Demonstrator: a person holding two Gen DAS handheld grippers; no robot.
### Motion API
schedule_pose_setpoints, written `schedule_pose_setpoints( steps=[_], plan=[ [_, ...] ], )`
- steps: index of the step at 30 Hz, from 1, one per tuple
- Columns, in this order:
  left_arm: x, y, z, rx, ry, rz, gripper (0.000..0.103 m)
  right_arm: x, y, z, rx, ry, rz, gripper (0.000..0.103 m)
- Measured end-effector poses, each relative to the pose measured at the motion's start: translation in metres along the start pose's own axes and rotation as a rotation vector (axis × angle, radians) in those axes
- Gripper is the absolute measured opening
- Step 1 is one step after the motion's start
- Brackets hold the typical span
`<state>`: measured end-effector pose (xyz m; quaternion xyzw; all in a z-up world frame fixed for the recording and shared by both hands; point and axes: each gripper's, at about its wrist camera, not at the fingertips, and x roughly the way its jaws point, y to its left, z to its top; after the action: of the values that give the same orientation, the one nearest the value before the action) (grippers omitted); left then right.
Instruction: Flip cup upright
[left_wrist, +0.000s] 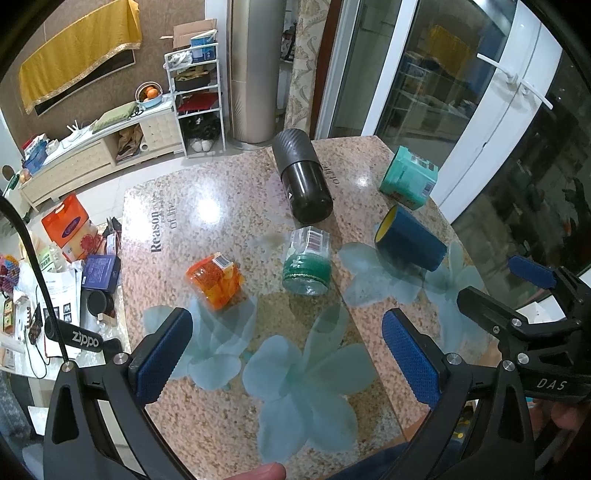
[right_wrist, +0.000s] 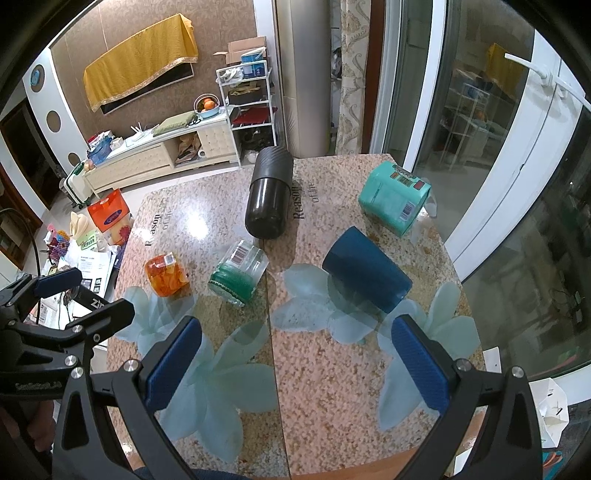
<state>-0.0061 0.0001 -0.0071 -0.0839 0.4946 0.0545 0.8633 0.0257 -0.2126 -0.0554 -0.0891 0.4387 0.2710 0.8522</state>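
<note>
Cup (right_wrist: 365, 269), dark blue, yellow inside, lying sideways; left tool (left_wrist: 288, 354), right tool (right_wrist: 295, 365) spread wide, empty

Bare surface (right_wrist: 325, 387) lies before the blue cup (right_wrist: 365, 275); the green jar (right_wrist: 238, 273) crowds its left, the teal canister (right_wrist: 393, 197) seemingly just behind.

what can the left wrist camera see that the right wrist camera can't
Only the left wrist view shows the yellow inside of the dark blue cup, a black Zippo box and the right tongs, open.

Only the right wrist view shows the dark blue cup's closed base, a white paper bag and the left tongs, open.

Both show the table with five items lying on their sides: black bottle, teal cup, dark blue cup, green glass, orange glass.
</note>
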Motion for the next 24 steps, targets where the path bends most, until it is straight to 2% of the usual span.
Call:
schedule_pose_setpoints(
  steps=[24],
  plan=[
    [0.02, 0.008, 0.013, -0.045, 0.046, 0.004, 0.103, 0.01, -0.011, 0.03, -0.042, 0.028, 0.028, 0.103]
  ],
)
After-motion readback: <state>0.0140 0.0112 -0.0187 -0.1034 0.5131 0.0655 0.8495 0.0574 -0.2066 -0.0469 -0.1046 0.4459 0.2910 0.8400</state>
